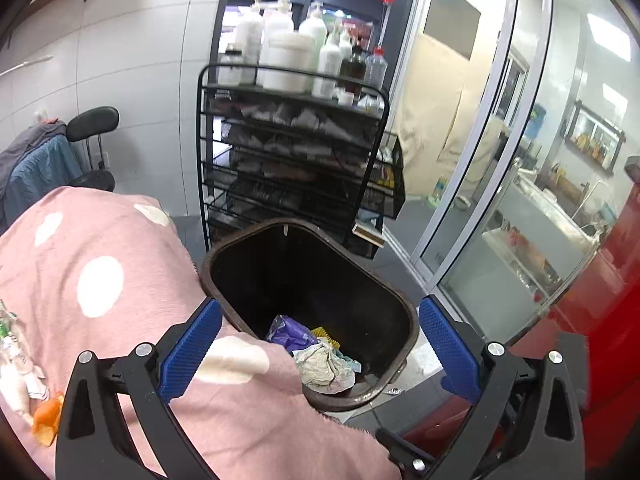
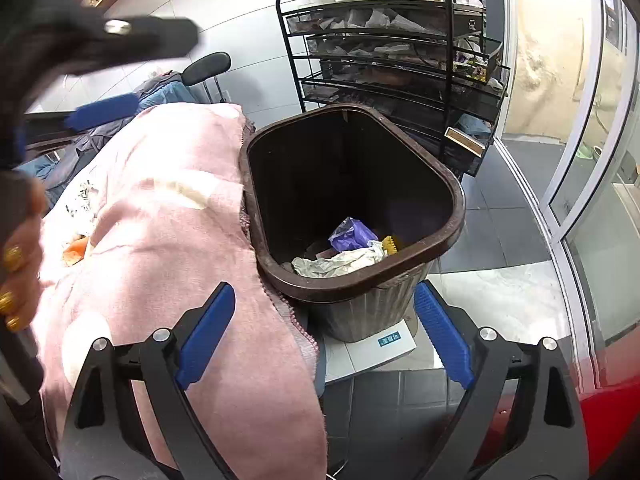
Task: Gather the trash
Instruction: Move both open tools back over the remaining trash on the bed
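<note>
Ahead of my tool I see a black wire rack (image 1: pixel 292 148) with white bottles (image 1: pixel 288 40) on top. A pink blanket (image 1: pixel 100 264) with white dots lies to the left. Farther left stands a black chair (image 1: pixel 93 123). Glass doors (image 1: pixel 500 140) are on the right.

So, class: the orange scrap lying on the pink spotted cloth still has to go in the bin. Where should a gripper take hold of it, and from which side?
A judgement: grip the orange scrap across its narrow, raised edge, coming from above, since it lies flat on the soft pink cloth with other litter close beside it. The left gripper, jaws wide and empty, is nearer than the right gripper.
</note>
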Motion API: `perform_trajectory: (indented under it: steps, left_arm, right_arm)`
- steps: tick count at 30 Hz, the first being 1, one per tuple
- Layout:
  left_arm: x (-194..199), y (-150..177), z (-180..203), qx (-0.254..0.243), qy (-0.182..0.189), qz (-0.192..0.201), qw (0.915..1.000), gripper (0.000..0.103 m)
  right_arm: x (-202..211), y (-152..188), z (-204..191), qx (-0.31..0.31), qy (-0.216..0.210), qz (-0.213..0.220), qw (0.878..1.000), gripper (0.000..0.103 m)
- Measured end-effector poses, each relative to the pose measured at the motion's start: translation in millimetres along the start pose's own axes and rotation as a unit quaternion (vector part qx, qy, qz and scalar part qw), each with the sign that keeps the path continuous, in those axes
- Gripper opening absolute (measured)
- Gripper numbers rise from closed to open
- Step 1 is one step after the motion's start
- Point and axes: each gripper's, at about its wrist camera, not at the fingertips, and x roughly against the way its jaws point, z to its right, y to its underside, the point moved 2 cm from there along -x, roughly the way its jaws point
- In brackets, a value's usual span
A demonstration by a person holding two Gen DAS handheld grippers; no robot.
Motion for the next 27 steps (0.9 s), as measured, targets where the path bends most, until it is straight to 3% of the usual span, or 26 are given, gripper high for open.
perform_trajectory:
  steps: [15,27]
  left_arm:
    - [70.2,36.0,-37.9,-0.006,-0.076,0.041,0.9962,0.098]
    - [115.1,89.0,-107.3,0.070,-0.141,0.040,0.9867,0.098]
  right_arm:
    - [4.1,-5.0,-46.8,0.042,-0.019,0.006,0.999,0.090]
    - [-0.1,-7.1,-106.1,0.092,-0.054,0.002,0.994,0.091]
